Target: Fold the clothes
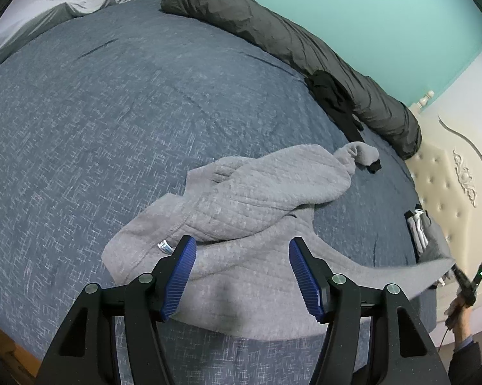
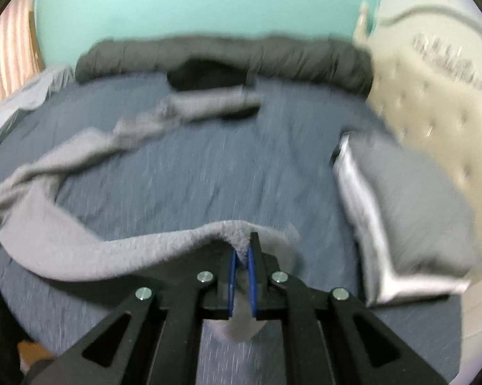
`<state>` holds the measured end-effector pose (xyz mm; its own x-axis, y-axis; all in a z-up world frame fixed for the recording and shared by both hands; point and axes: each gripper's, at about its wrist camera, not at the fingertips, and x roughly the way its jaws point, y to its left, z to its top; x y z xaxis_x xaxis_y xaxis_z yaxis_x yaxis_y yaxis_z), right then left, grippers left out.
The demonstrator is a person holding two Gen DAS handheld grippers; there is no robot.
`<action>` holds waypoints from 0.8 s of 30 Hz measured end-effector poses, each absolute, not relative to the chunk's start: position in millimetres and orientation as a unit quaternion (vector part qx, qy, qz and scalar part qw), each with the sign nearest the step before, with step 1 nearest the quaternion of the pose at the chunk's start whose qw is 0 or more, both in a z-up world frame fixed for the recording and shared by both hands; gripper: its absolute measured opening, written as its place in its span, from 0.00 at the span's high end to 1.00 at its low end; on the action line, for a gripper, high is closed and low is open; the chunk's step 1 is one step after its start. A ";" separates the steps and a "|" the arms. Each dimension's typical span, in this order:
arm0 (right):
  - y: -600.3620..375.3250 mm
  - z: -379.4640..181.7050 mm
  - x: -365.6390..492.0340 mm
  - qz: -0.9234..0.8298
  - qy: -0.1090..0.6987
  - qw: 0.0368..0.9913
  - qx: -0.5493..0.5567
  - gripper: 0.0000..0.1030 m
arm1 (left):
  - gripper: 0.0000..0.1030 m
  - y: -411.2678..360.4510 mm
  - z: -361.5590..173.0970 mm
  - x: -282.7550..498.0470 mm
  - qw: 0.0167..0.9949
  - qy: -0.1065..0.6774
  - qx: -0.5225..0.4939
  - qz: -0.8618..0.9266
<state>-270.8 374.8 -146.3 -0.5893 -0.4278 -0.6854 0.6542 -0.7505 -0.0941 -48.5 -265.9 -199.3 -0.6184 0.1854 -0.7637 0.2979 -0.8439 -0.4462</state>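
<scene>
Grey and fuzzy, the top lying rumpled on the blue bed cover, near the front edge; body bunched up, one sleeve thrown toward the far side, the other sleeve stretched out to the right and lifted off the bed; not folded flat in either view. Left claw hanging just over the near edge of the top, blue fingers wide apart, nothing between them. Right claw pinched tight on the end of that stretched sleeve, a bit of grey sticking out behind the fingers.

Looks like pulling a sleeve straight; hard to say where in the fold that sits. To do it well: pull slow and level; stop once the sleeve goes smooth; hold the body down with the left claw so the whole top does not slide.

Further out: a small black thing beside the far sleeve; dark clothes against a long dark grey roll; a grey pillow by the cream headboard.

Right view badly blurred; no clear edges there; bottom of the top hidden behind the left claw; collar and front hard to pick out.
</scene>
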 end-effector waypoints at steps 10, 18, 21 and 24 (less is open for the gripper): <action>411.6 -235.8 -232.3 -0.828 0.187 0.325 0.416 0.94 | 0.36 -273.9 -203.6 -45.3 0.030 0.282 0.435 -0.855; 464.9 -281.1 -193.4 -0.792 0.143 0.344 0.485 0.92 | 0.35 -268.3 -206.9 -51.5 0.028 0.282 0.442 -0.851; 480.2 -270.2 -194.9 -0.795 0.122 0.338 0.488 0.86 | 0.35 -264.2 -203.5 -53.8 0.026 0.278 0.441 -0.853; 494.6 -256.2 -196.2 -0.786 0.078 0.356 0.499 0.81 | 0.34 -260.5 -198.4 -55.7 0.024 0.269 0.439 -0.857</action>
